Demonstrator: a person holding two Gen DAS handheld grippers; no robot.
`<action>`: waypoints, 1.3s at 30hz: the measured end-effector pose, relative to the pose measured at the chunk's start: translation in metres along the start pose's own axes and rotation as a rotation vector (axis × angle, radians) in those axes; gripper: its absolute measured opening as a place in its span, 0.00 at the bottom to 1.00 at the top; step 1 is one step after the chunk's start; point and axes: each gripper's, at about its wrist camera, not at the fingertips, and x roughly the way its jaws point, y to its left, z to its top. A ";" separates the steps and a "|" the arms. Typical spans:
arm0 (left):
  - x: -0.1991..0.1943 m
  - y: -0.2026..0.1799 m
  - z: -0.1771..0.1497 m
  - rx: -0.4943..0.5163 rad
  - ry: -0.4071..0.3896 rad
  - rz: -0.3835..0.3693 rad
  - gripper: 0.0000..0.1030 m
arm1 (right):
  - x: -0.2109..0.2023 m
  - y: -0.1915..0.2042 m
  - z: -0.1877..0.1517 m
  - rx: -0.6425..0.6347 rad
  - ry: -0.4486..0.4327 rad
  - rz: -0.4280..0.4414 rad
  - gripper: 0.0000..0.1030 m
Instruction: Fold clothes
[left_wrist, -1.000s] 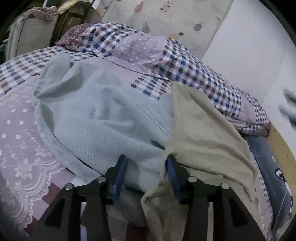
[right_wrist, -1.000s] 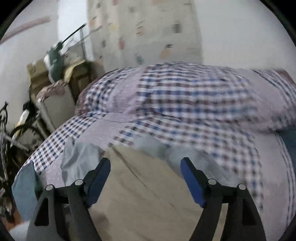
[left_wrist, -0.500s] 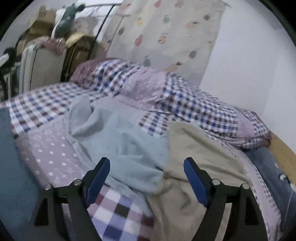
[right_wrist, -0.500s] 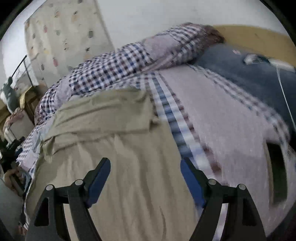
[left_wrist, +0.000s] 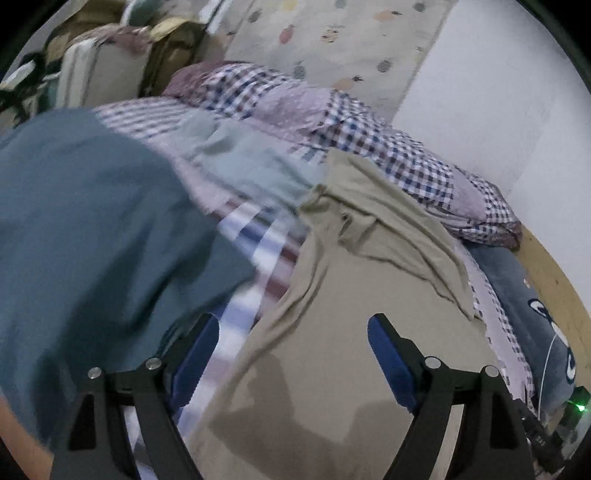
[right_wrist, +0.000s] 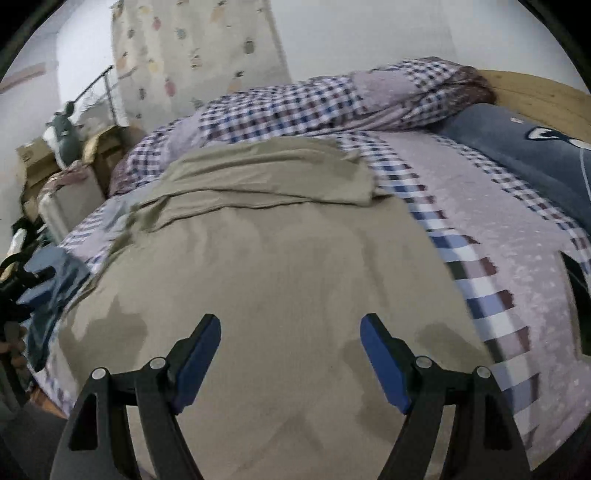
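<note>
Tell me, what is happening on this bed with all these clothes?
A person is folding clothes, with a hand-held gripper in each hand. Both the left hand-held gripper and the right hand-held gripper are open and hold nothing, poised over a beige garment spread on the checked bedspread. A teal garment and a pale blue one lie beside it.

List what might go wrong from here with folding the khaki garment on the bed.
1. The khaki garment has its far edge doubled over; folding now could lock that crease in.
2. The teal garment lies beside it near the left tongs; they may catch it too.
3. Both the left and right tongs are open over flat cloth, so a pinch may slip or gather too little.
</note>
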 end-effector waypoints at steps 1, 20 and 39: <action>-0.006 0.007 -0.005 -0.028 0.004 0.001 0.84 | -0.002 0.005 -0.001 -0.006 -0.005 0.013 0.79; -0.009 0.042 -0.099 -0.354 0.230 0.017 0.84 | -0.027 0.054 -0.015 -0.067 -0.011 0.147 0.79; -0.024 0.053 -0.095 -0.520 0.172 -0.272 0.86 | 0.002 0.198 -0.087 -0.536 0.054 0.287 0.79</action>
